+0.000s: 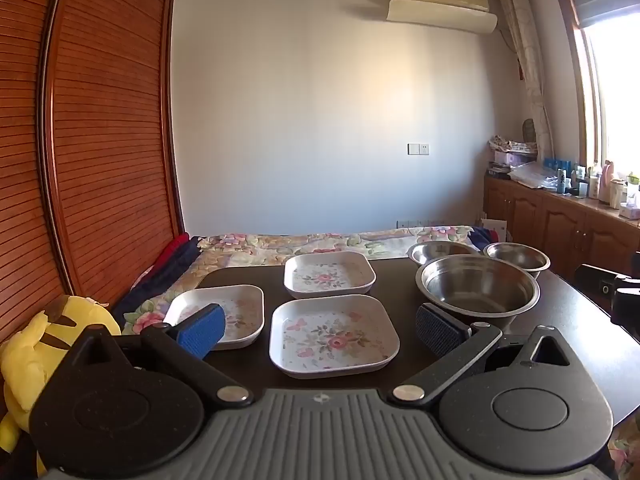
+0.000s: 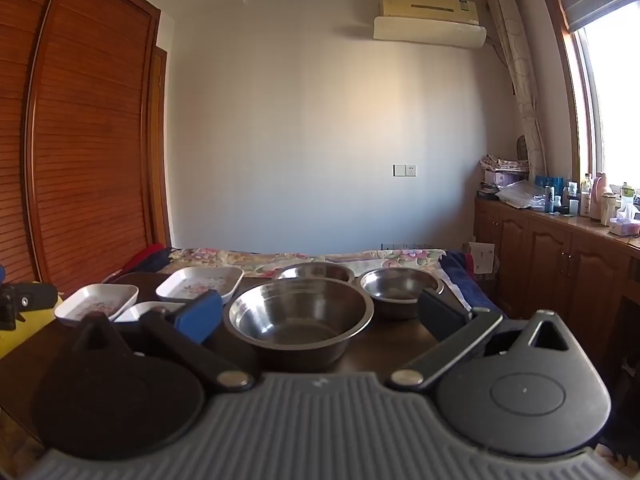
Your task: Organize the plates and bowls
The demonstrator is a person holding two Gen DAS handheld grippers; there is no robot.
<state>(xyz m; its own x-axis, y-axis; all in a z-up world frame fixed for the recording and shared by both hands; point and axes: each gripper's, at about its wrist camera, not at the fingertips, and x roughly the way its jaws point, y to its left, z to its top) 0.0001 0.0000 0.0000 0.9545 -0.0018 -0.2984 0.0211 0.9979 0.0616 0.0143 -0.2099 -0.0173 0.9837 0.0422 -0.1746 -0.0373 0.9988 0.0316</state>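
Clearly, the dark table (image 1: 580, 320) carries everything. On its right side stand three steel bowls: the large bowl (image 1: 478, 286) in front, two smaller bowls (image 1: 516, 257) behind it, close together. On the left side lie three square plates with flower print: the near plate (image 1: 334, 334), the far plate (image 1: 329, 274) and the left plate (image 1: 240, 312), apart from each other. The left gripper (image 1: 320, 328) and the right gripper (image 2: 320, 316) both have jaws wide apart, holding nothing.
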